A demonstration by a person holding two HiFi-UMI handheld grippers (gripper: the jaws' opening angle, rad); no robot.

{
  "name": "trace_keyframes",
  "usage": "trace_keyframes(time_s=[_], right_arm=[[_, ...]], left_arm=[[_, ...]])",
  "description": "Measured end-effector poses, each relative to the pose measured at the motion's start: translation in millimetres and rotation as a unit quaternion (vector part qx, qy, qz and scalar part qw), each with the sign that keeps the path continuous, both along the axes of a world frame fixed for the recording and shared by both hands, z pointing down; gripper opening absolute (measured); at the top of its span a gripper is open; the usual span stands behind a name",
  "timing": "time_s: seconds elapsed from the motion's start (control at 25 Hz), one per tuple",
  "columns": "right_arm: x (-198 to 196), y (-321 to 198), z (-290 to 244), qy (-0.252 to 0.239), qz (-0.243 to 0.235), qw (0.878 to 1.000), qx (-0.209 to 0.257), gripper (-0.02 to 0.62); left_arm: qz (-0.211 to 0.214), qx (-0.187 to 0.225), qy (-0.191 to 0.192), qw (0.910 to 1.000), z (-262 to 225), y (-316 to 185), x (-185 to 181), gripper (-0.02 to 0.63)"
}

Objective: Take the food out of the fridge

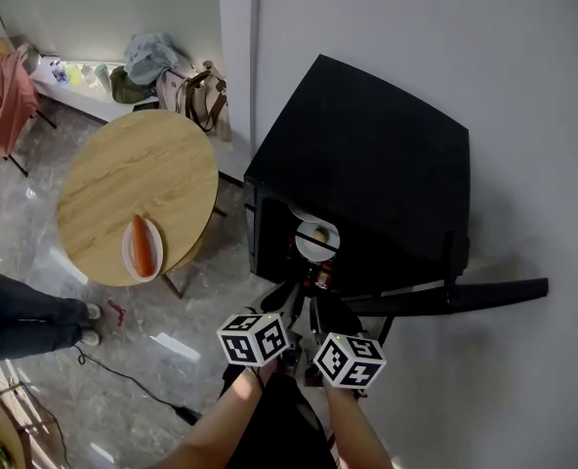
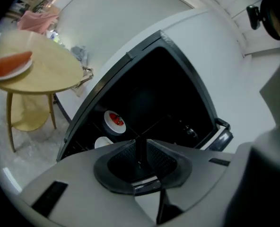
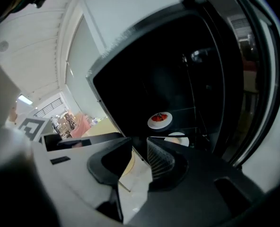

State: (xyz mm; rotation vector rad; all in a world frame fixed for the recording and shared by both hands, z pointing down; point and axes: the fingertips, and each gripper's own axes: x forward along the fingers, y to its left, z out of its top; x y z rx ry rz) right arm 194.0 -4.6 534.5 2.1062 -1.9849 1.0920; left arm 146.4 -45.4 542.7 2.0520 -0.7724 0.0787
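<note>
the small black box-shaped fridge (image 1: pixel 367 154) stands against the white wall (image 1: pixel 523 86) with its door (image 1: pixel 465 293) swung wide to the right, so the shelves are open to reach. the food is inside: a round white plate with red pieces (image 3: pixel 159 119) on an upper shelf and a second round white plate (image 3: pixel 176 139) just below it, its contents too dim to name. both plates sit near the front of their shelves, which should make them easy to take by the rim.

the left gripper (image 2: pixel 140 143) has its jaws drawn together with nothing between them. the right gripper (image 3: pixel 140 144) has its jaws partly apart and empty, likely readied for a plate rim. both point into the fridge opening from just in front of it, side by side, and neither touches a plate.

off to the left, well apart from the fridge, a round light-wood table (image 1: pixel 123 164) bears an oval white dish with a long orange piece of food (image 1: pixel 143 247). by my judgement this is where the fridge's plates are meant to go, since one serving already lies there. the step in hand looks like the approach to the next plate.
</note>
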Motion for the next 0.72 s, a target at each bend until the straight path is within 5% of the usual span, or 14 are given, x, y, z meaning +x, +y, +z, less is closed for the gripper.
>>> trace_keyframes(time_s=[0.2,0.4,0.56,0.72], right_arm=[[25.6,-46.4,67.6,-0.006,-0.002,1.000,-0.006,0.086],[48.5,-85.4,104.6,-0.007,0.001,1.000,-0.002,0.086],[58.2,-116.9,126.0,-0.091,0.014,0.996,-0.016,0.086],[70.4,-152.3,137.4,-0.198,0.052,0.979,-0.013,0.086]], left_arm=[[-0.058,-0.037,0.060,0.9958,67.0,-42.7,18.1,0.057],[-0.068,-0.046,0.121,0.9893,93.1,-84.0,38.2,0.057],[-0.083,-0.045,0.128,0.9872,108.2,-93.0,26.7,0.057],[-0.082,-0.032,0.116,0.9894,114.7,-93.4,12.3,0.057]])
